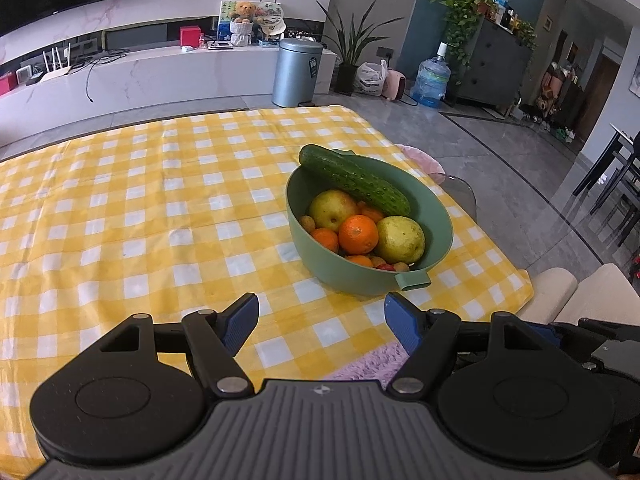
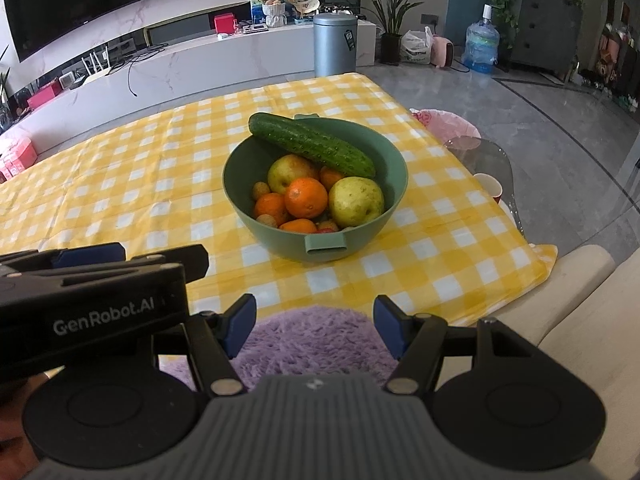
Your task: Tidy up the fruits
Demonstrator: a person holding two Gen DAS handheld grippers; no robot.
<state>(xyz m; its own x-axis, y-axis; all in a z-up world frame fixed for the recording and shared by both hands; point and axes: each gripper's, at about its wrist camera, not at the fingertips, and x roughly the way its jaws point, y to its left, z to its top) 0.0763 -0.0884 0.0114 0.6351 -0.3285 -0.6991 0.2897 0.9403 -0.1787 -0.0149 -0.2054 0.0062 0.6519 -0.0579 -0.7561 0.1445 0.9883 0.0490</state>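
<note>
The green bowl [image 2: 316, 184] stood on the checked tablecloth [image 1: 140, 208], holding a cucumber [image 2: 312, 145] laid across its rim, oranges [image 2: 306, 197] and pears [image 2: 356, 201]. The left tongs [image 1: 320, 324] and right tongs [image 2: 314, 324] both stood open, gripping nothing, apart from the bowl.

open tongs [image 1: 320, 312], green bowl [image 1: 304, 236], cucumber [image 1: 354, 179]

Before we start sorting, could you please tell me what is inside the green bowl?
The bowl holds a cucumber lying across its rim, two pears, several oranges and small round fruits. Anything beneath them is covered.
</note>
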